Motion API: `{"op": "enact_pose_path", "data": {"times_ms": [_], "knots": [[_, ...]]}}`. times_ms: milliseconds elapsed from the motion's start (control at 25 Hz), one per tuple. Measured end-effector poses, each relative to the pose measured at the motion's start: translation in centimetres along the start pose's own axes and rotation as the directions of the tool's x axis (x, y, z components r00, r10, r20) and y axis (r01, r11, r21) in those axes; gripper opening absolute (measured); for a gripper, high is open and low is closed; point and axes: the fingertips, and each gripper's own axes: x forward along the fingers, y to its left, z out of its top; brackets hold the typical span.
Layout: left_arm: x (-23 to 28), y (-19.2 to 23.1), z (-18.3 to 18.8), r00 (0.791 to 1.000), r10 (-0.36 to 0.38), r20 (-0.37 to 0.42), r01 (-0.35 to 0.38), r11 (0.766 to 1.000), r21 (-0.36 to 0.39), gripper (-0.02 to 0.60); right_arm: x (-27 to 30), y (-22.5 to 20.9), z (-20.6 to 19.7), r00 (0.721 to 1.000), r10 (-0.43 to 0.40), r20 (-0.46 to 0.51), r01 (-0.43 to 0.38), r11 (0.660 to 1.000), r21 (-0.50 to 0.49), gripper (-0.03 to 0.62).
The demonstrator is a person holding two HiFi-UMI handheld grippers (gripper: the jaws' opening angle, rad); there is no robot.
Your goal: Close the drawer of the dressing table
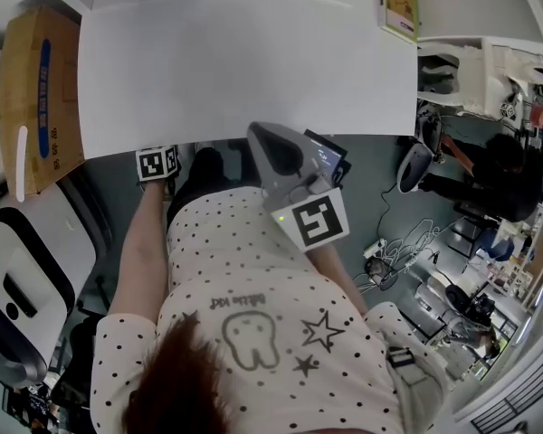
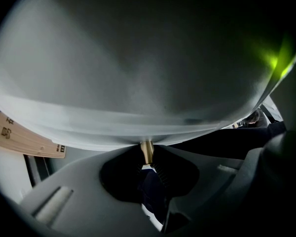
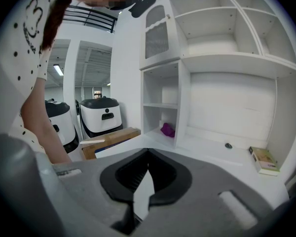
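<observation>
Left hand-held gripper [image 2: 147, 163] is clamped on the brass knob [image 2: 146, 151] of the drawer [image 2: 138, 83], at 10 o'clock under the worktop [image 1: 244, 61] edge. I judge the drawer pushed in, with only release remaining. Right hand-held gripper [image 3: 148, 154] is together and empty. Cardboard box [image 1: 36, 89] print is unreadable.

Head and right gripper views are bright, evenly lit — edges bend fisheye-fashion. Beyond the left gripper [image 2: 148, 163] all is dim and blurred, green glare [image 2: 275, 60] up-right of its jaws.
</observation>
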Motion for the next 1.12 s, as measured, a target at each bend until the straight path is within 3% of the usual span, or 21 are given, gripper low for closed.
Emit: {"op": "enact_pose_path", "data": {"times_ms": [680, 920, 1120], "knots": [[0.1, 0.5, -0.2, 0.999, -0.037, 0.003, 0.037, 0.999, -0.019, 0.063, -1.1, 1.5, -0.8, 0.999, -0.023, -0.024, 0.023, 1.000, 0.016, -0.003], [-0.2, -0.1, -0.2, 0.999, -0.053, 0.003, 0.053, 0.998, -0.031, 0.063, -1.8, 3.1, -1.3, 0.996, 0.011, -0.083, -0.012, 1.000, -0.006, -0.003], [-0.2, -0.4, -0.1, 0.998, -0.062, 0.007, 0.062, 0.998, -0.032, 0.063, -2.3, 4.3, -1.5, 0.997, 0.027, -0.076, -0.029, 0.999, -0.020, -0.003]]}}
